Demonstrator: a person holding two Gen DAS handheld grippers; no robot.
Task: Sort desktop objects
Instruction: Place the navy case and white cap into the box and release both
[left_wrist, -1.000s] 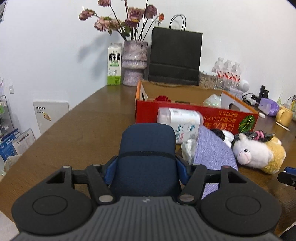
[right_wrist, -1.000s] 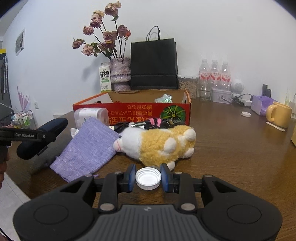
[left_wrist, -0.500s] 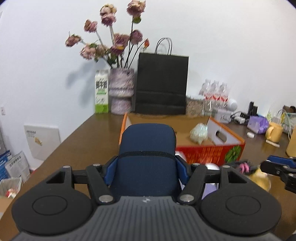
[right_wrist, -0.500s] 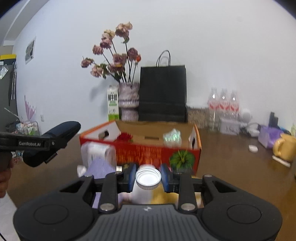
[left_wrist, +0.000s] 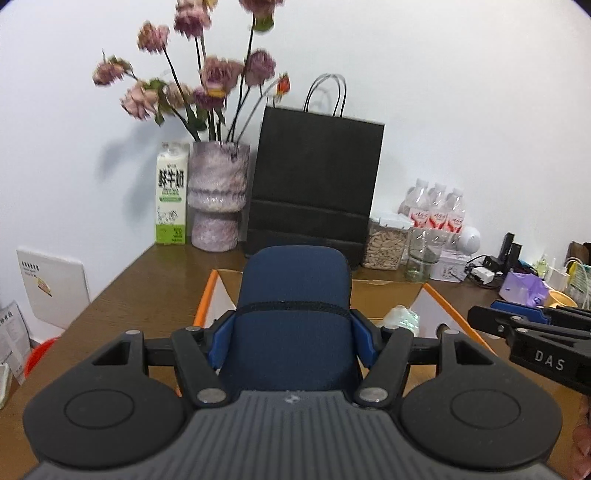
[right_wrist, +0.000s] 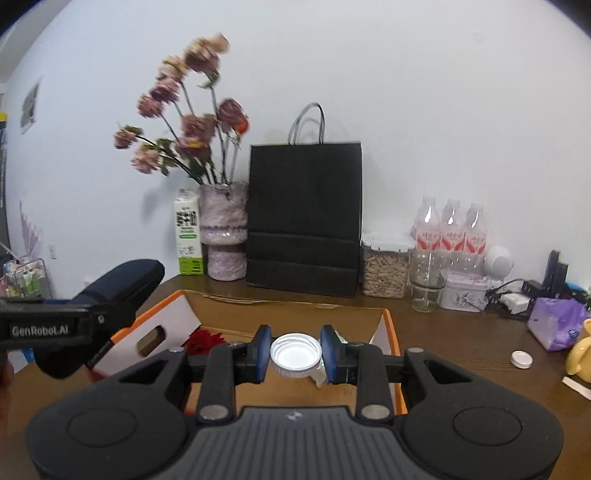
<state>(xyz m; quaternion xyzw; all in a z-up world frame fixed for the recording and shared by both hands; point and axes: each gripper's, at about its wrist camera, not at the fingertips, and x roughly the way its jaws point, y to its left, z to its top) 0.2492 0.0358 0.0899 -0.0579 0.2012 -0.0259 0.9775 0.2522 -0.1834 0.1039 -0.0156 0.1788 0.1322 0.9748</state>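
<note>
My left gripper (left_wrist: 293, 332) is shut on a dark blue case (left_wrist: 295, 295), held above the open cardboard box (left_wrist: 439, 306). My right gripper (right_wrist: 295, 352) is shut on a white bottle cap (right_wrist: 295, 350), also held over the box (right_wrist: 388, 332). In the box lie a red flower (right_wrist: 203, 338) and a crumpled clear wrapper (left_wrist: 400, 317). The left gripper with the blue case shows at the left of the right wrist view (right_wrist: 122, 280). The right gripper shows at the right of the left wrist view (left_wrist: 517, 317).
Behind the box stand a black paper bag (right_wrist: 304, 221), a vase of dried roses (right_wrist: 225, 229), a milk carton (right_wrist: 188, 236), a seed jar (right_wrist: 386, 269), a glass (right_wrist: 424, 288) and water bottles (right_wrist: 450, 232). A purple pack (right_wrist: 557, 321), a small lid (right_wrist: 521, 358) and a yellow mug (right_wrist: 581, 354) sit at right.
Both grippers have risen and moved forward from the table's front to above the box, each keeping its object. The plush toy, purple cloth and white pack have dropped out of view.
</note>
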